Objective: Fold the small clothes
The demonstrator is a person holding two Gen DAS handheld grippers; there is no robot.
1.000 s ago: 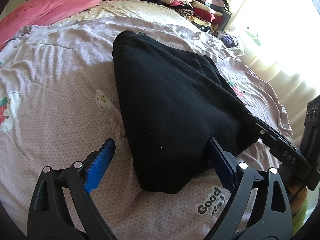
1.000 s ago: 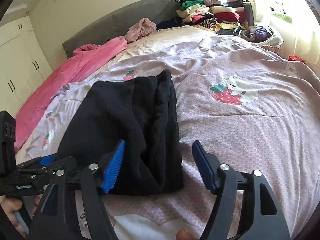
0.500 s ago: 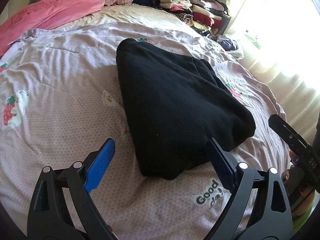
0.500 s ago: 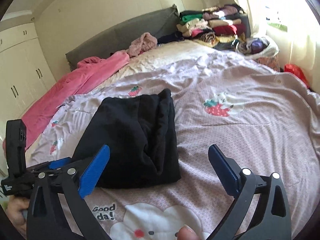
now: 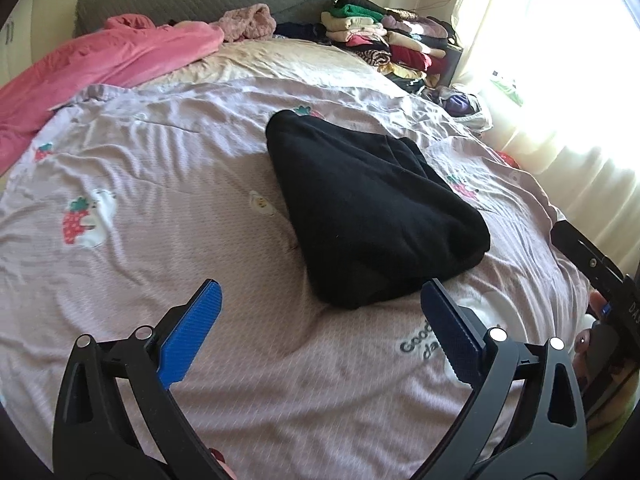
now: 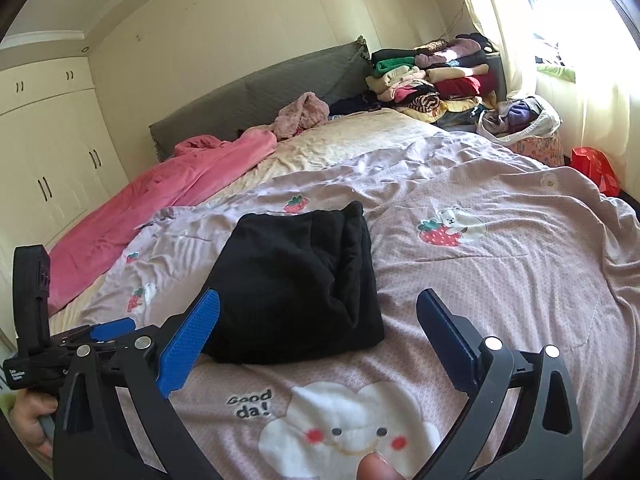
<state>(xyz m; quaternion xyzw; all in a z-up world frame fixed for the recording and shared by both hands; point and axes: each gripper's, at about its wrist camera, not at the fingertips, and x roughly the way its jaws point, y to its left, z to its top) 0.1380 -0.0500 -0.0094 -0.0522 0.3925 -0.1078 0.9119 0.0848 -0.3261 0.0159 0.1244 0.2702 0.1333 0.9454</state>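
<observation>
Nearest in the left wrist view, the left gripper (image 5: pixel 318 320) has its blue fingers (image 5: pixel 188 336) spread wide with only the bedspread (image 5: pixel 140 240) between them; its jaws have just been opening further, and nothing is held. In the right wrist view the right gripper (image 6: pixel 318 322) is likewise released, fingers (image 6: pixel 190 338) well apart and nothing pinched, though the near edge of the black garment (image 6: pixel 296 284) shows in the gap at about 11 o'clock. That reads as both hands having let go so the fold can lie undisturbed. The garment sits on the bed just beyond the fingertips, a compact, thick bundle with its layered edges toward 1 o'clock from the right gripper, so this piece looks finished, or nearly so. It lies in mid-bed, probably because the flat cover there gives room to work. Farther off at 10 o'clock a pink blanket (image 6: pixel 160 200) is bunched along the side, out of the way. At 1 o'clock, past the headboard (image 6: pixel 260 96), stacked clothes (image 6: pixel 432 76) fill the corner by the bright window, likely the pile where folded pieces end up; a bag (image 6: pixel 520 120) of more cloth sits beside it.
</observation>
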